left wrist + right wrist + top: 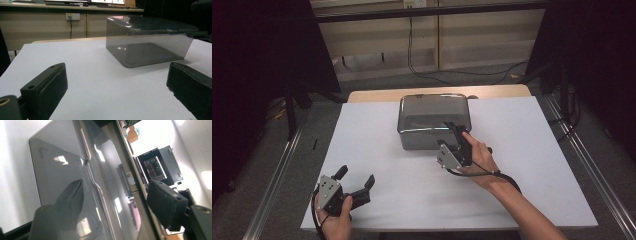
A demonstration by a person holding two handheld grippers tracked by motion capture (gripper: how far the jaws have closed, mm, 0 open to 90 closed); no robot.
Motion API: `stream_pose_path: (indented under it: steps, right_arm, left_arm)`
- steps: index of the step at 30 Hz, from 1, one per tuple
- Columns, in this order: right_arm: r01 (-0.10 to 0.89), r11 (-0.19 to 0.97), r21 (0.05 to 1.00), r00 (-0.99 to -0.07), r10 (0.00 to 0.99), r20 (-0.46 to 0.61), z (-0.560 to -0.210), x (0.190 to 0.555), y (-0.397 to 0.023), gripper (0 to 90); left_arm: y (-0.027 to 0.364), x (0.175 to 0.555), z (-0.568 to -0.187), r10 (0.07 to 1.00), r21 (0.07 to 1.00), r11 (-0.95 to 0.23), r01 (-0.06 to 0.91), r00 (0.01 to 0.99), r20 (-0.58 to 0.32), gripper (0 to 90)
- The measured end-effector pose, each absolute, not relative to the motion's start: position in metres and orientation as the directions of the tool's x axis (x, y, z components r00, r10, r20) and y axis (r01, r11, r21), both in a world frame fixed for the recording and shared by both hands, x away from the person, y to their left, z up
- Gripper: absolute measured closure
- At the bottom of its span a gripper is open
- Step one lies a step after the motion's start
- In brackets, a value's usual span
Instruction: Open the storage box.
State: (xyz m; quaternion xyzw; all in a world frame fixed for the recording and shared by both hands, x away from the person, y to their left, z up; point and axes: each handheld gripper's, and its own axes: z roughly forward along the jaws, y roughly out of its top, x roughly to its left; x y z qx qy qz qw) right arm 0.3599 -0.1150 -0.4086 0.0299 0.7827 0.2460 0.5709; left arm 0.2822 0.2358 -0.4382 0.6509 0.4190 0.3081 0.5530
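A smoky-grey, see-through plastic box with rounded corners and a lid [434, 121] sat at the far middle of the white table top [377, 125]. The right gripper [455, 131] was at the box's near right corner, its jaws parted astride the lid's edge [93, 183], not visibly pressing it. The left gripper [356, 178] rested well short of the box toward the near left, jaws spread wide and empty.

Left gripper [357, 184] is resting low at near left, jaws gaping wide. Right gripper [455, 131] is reaching far, rolled sideways, jaws partly apart.
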Motion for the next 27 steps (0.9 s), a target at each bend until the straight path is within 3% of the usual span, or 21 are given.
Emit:
stream_pose_path:
  steps: [3, 11, 27]
  right_arm:
    - [-0.257, 0.916, 0.307, -0.294, 0.229, -0.928, -0.413, 0.359, -0.109, 37.9]
    - [-0.264, 0.941, 0.212, -0.274, 0.137, -0.952, -0.420, 0.360, -0.099, 48.8]
    - [-0.264, 0.958, 0.116, -0.251, 0.048, -0.967, -0.430, 0.363, -0.093, 69.2]
  left_arm:
    - [0.235, 0.282, -0.438, 0.884, 0.978, -0.041, 0.206, 0.463, -0.060, 3.2]
    - [0.236, 0.282, -0.438, 0.886, 0.978, -0.037, 0.207, 0.459, -0.064, 3.1]
    - [0.236, 0.283, -0.438, 0.887, 0.977, -0.039, 0.209, 0.457, -0.062, 3.1]
